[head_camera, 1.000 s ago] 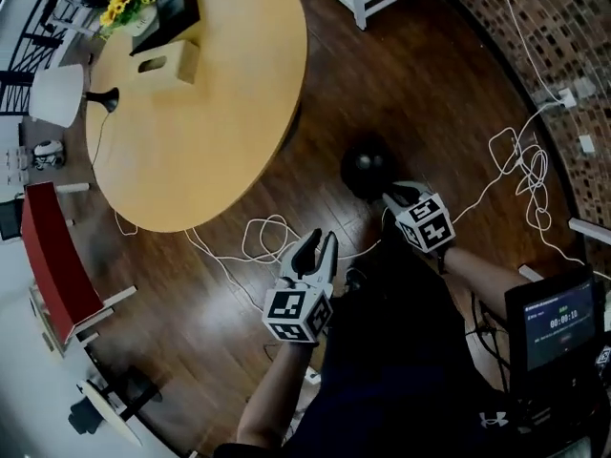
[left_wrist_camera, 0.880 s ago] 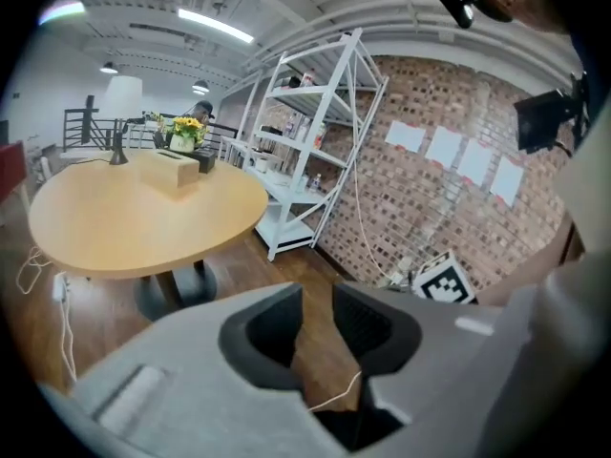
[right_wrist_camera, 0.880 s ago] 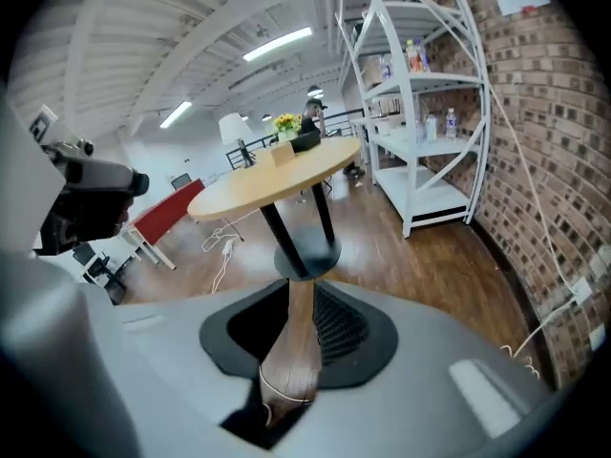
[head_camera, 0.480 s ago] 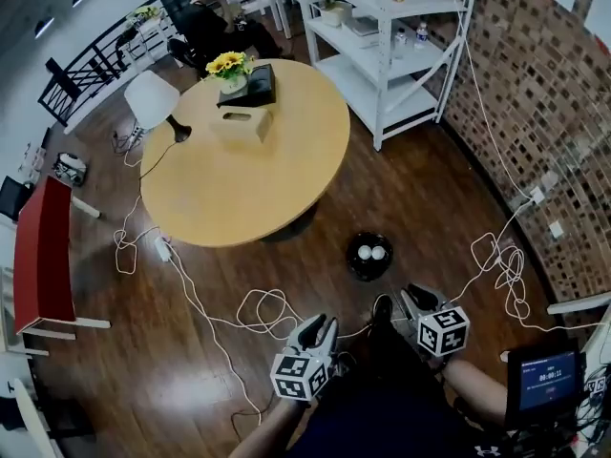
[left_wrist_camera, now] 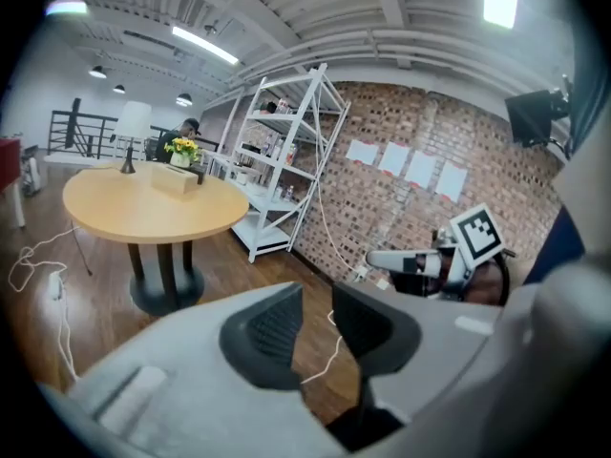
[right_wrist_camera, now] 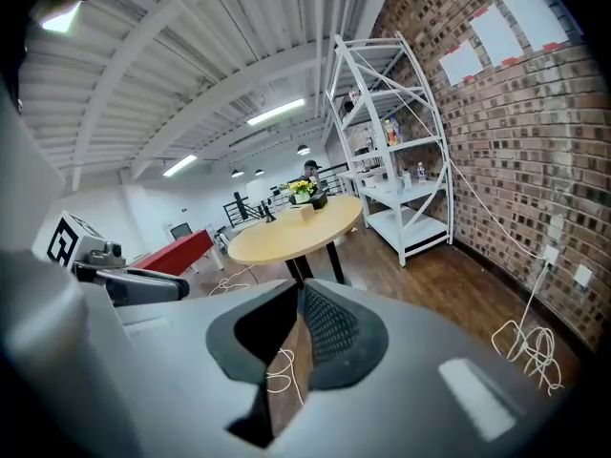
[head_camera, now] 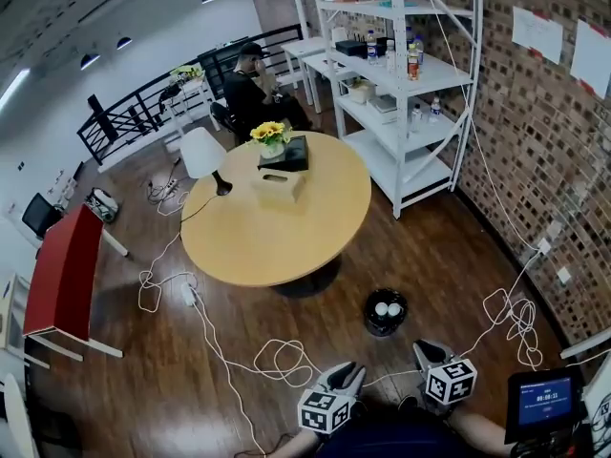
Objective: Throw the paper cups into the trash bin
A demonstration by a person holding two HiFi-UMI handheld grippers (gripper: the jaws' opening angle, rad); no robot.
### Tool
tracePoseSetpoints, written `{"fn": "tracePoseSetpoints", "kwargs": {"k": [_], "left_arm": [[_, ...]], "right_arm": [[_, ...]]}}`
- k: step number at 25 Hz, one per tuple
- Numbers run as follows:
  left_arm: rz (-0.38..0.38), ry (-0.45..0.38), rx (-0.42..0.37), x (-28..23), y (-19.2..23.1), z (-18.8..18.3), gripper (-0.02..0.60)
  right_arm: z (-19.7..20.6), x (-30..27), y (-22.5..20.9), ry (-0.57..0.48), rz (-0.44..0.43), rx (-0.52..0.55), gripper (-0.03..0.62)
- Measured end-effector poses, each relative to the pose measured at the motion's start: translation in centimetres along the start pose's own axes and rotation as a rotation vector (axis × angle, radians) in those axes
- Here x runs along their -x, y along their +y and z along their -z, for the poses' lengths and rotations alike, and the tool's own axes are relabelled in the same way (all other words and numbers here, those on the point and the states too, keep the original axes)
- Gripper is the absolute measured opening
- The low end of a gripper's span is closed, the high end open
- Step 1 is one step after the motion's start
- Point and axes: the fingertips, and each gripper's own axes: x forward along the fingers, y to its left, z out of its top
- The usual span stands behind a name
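Observation:
A small black trash bin (head_camera: 370,323) stands on the wood floor just right of the round table's foot. Two white paper cups (head_camera: 381,308) (head_camera: 394,308) lie inside it. My left gripper (head_camera: 346,375) (left_wrist_camera: 317,318) hangs low in the head view, short of the bin, open with nothing between its pads. To its right is my right gripper (head_camera: 425,350) (right_wrist_camera: 298,301). Its jaws are closing and the tips have come together, holding nothing. Each gripper shows in the other's view: the right gripper (left_wrist_camera: 393,260) and the left gripper (right_wrist_camera: 143,282).
A round wooden table (head_camera: 239,246) carries a tissue box (head_camera: 277,185), flowers (head_camera: 269,132) and a lamp (head_camera: 200,151). White cables (head_camera: 277,356) loop over the floor. A white shelf unit (head_camera: 410,84) lines the brick wall. A red bench (head_camera: 62,284) stands left, and a person (head_camera: 250,89) sits beyond the table.
The head view has lifted from the floor to take in the whole room. Both grippers now sit lower in the frame and farther from the bin. The two cups show inside the bin.

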Motion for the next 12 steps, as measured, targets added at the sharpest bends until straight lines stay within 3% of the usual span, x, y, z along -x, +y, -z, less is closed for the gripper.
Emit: {"fn": "tracePoseSetpoints", "kwargs": {"k": [4, 12], "left_arm": [[-0.01, -0.085, 0.009, -0.8, -1.7, -3.1, 0.098], [0.017, -0.091, 0.003, -2.2, -3.8, -4.0, 0.091]], "right_arm": [[-1.8, 1.4, -0.1, -0.048, -0.016, 0.025, 0.028], [-2.9, 3.6, -1.7, -0.091, -0.022, 0.001, 0.014]]}}
